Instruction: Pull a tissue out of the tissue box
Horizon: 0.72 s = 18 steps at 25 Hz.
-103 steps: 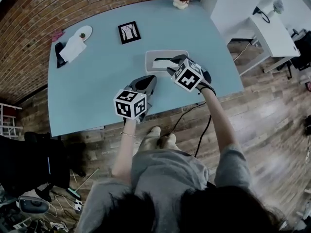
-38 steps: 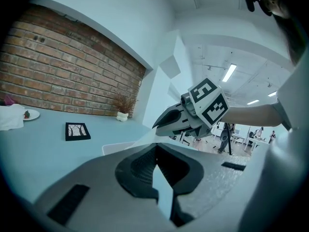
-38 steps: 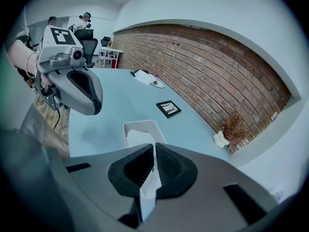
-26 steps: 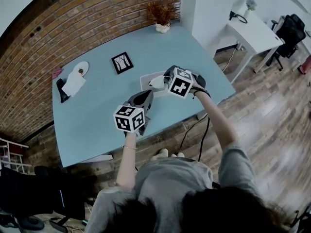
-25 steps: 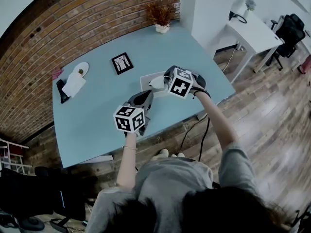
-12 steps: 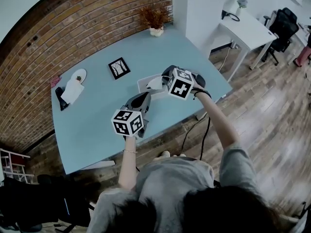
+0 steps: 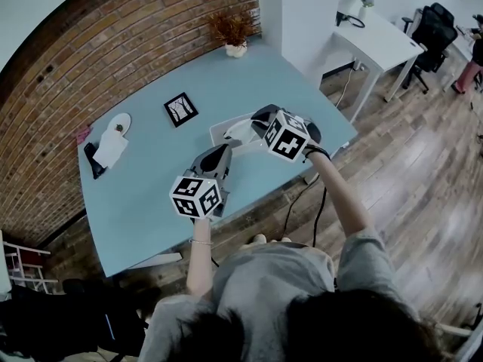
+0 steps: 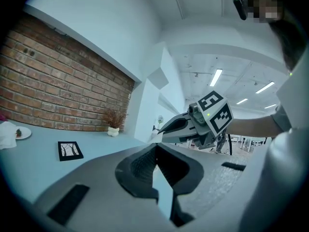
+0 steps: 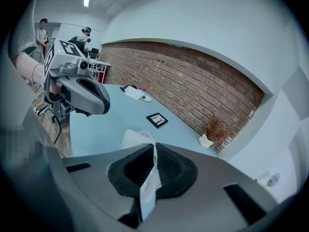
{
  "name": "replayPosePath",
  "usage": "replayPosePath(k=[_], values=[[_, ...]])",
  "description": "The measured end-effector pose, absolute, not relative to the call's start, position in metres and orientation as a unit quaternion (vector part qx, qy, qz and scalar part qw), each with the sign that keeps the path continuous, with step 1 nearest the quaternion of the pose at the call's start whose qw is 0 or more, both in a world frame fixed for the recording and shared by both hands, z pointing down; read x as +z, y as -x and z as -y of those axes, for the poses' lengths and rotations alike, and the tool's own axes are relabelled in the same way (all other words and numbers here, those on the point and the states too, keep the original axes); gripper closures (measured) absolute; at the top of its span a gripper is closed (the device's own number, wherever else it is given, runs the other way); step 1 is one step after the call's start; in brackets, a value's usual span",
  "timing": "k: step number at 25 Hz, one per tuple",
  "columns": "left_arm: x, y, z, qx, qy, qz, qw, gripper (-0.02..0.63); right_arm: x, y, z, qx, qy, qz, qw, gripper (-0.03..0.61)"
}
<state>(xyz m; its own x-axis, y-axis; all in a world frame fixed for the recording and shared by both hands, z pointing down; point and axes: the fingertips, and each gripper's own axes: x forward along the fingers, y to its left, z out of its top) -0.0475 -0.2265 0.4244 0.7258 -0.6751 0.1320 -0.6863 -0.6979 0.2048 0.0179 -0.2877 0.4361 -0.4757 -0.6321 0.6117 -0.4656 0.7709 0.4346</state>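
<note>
**Tissue pinched in right gripper, over the box**

Head view. Pale blue worktop [image 7: 143, 187] set against a brick wall [image 7: 113, 44]. White tissue box [image 7: 219, 133] lies flat near the worktop's near edge, toward the person's right. Its right part is hidden under the right gripper [image 7: 255, 119].

Right gripper: held over the box, tilted down and pointing toward the wall. In its own view the fingers [image 9: 170, 170] are pressed together on a tissue [image 9: 148, 185]. A thin strip of it runs back between the pads, and a crumpled bunch sticks out past the tips. The head view shows the white sheet between fingertips and box. Cannot tell whether its lower end sits in the slot.

Left gripper [image 7: 221, 154]: in the air just in front of the box's near edge, toward its left end, close to level, clear of the tissue. Its own view shows the fingertips meeting with nothing between them, and the right gripper ahead.

Elsewhere on the worktop, well apart from the box:
- black-framed picture [image 7: 180, 108], lying flat, behind the box
- small white plate [image 7: 119, 122] near the far left corner
- white napkin [image 7: 110, 148] beside the plate, touching a dark object [image 7: 92, 161]
- potted dried plant [image 7: 232, 35] at the far edge by the wall

Off the worktop: wood floor [image 7: 423, 164], white desk [image 7: 377, 35], black office chair [image 7: 432, 25].
</note>
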Motion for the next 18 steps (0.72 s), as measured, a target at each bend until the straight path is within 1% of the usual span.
replayPosePath(k=[18], values=[[0.411,0.042,0.203,0.008,-0.924,0.368,0.098,0.611,0.426,-0.015,0.250,-0.029,-0.388,0.888,0.245,0.577]])
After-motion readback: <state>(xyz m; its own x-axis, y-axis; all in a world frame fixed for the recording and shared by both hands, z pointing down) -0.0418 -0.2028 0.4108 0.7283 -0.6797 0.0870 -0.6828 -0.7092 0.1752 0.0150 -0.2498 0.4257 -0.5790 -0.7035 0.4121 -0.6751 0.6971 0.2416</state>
